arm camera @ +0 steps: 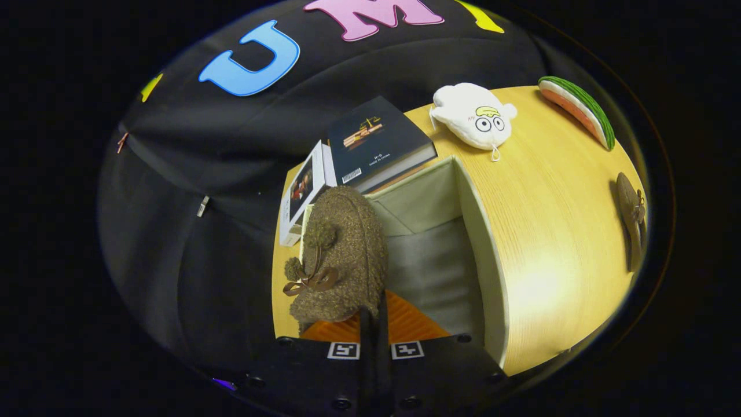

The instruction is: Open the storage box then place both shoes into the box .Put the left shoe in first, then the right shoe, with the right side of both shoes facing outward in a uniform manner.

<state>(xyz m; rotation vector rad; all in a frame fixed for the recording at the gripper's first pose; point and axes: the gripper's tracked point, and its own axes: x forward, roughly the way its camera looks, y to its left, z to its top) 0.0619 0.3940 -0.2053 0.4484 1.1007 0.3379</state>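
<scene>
Brown fuzzy shoe (341,255) at lower centre of the frame, hanging toe-down just ahead of the gripper (375,315), over the left part of the open storage box (440,249). Pom-pom tie and ribbon bow on the shoe's left flank. Jaws drawn close together, nearly no gap between them, pinching a thin edge at the shoe's lower right; both fingers (366,330) pressing on it. Box interior pale grey-green fabric, apparently empty beneath and right of the shoe; cream rim running along the right side, toward the lower right of the frame. Orange surface visible just behind the fingers, at the box's near end; identity uncertain.

Second brown shoe (631,220) at far right of the frame, lying on the desk (550,231), well apart from the box. Desk top light wood grain, glare patch at lower right.

Beyond the box, upper centre: dark book (379,142) lying flat, touching the box's far edge. Just left of it, a white-edged book (304,194) tilted on its side. White plush toy (474,116) with cartoon eyes to the right of the dark book. Watermelon-slice toy (579,110) at upper right, near the desk's far edge.
</scene>
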